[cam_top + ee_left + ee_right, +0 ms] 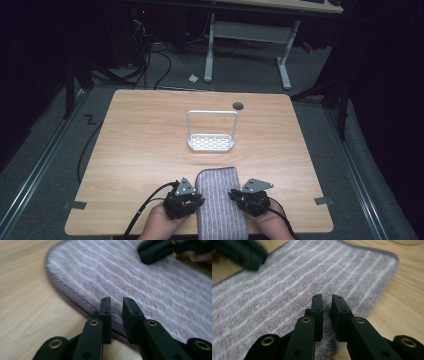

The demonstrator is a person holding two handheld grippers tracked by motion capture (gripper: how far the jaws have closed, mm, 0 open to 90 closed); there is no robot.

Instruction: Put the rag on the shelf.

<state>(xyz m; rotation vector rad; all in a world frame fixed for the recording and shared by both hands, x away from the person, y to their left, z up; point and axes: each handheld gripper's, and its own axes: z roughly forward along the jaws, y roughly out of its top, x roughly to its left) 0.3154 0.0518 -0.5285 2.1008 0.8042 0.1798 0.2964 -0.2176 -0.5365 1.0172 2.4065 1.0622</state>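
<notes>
Both tools, left (196, 199) and right (235, 196), flank the striped towel (218, 200) with jaws slightly parted and empty, seemingly between grips; next, each must close on the towel's hem.

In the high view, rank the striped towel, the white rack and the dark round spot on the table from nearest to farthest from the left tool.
1. Striped towel, right beside the left tool.
2. White rack, mid-table, beyond the towel.
3. Dark round spot, near the table's far edge.
</notes>
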